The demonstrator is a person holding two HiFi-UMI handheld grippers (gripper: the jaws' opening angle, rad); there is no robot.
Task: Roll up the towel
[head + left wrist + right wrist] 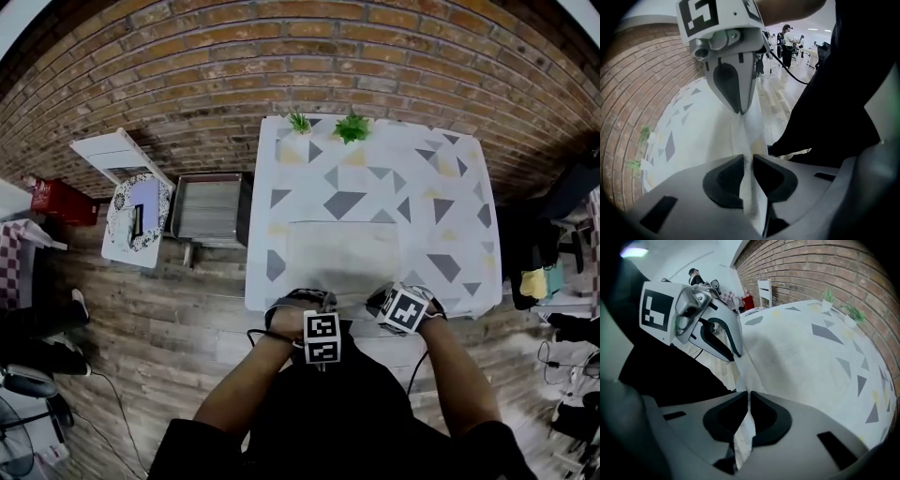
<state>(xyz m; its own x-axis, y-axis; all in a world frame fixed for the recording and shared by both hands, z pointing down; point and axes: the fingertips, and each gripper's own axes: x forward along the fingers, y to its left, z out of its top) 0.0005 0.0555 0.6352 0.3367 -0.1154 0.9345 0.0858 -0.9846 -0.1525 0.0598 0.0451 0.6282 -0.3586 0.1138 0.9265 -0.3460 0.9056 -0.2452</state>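
Observation:
A pale towel [342, 255] lies flat on the patterned table [450, 206], its near edge at the table's front. Both grippers stand side by side at that edge and point steeply down. In the left gripper view, my left gripper [749, 165] pinches a raised fold of the towel [743, 131] between its pads. My right gripper [748, 401] is likewise shut on the towel's edge [745, 376]. From above, the left gripper [309, 300] holds the near left part and the right gripper [382, 298] the near right part. The fold runs taut between them.
Two small potted plants [298, 122] [352, 127] stand at the table's far edge by the brick wall. A grey crate [208, 208] sits on the floor left of the table, with a white chair [117, 155] and a red box [61, 202] beyond.

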